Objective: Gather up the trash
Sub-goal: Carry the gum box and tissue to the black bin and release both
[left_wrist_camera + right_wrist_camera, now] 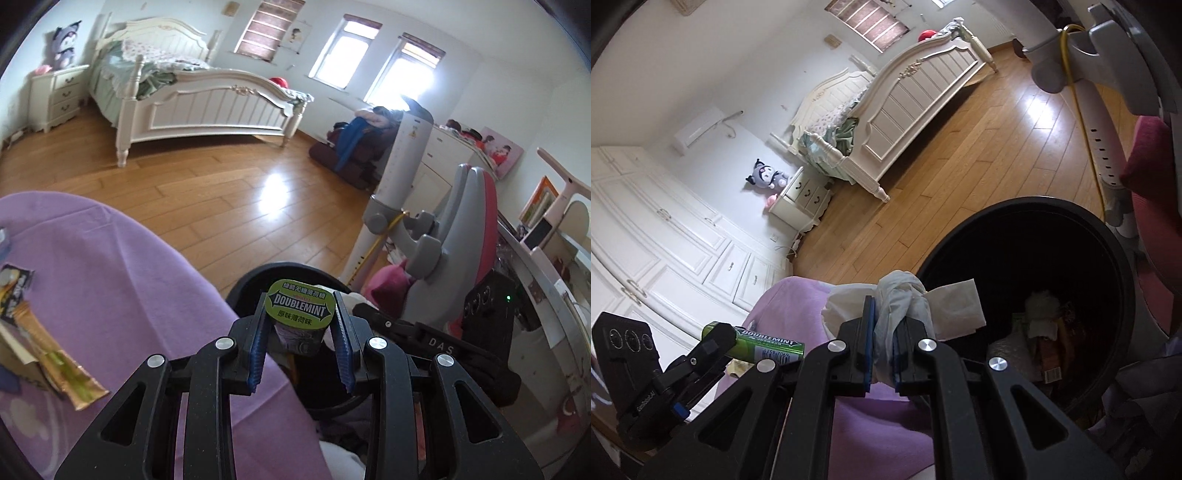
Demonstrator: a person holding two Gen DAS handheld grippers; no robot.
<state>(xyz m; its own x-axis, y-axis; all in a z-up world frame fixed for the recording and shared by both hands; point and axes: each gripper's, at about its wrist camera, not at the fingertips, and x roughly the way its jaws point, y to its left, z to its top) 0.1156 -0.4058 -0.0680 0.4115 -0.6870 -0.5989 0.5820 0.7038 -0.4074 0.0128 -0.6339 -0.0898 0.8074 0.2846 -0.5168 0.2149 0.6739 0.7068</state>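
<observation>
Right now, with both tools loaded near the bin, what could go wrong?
The left tool grips the Doublemint container by its sides near the black bin's rim; released early, it may bounce out. The tissue wad in the right tool sits over the purple cloth, so opening now could miss the bin.

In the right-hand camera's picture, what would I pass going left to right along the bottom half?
Left gripper → Doublemint bottle → purple cloth → crumpled tissue pinched by the right gripper → black trash bin with rubbish inside.
</observation>
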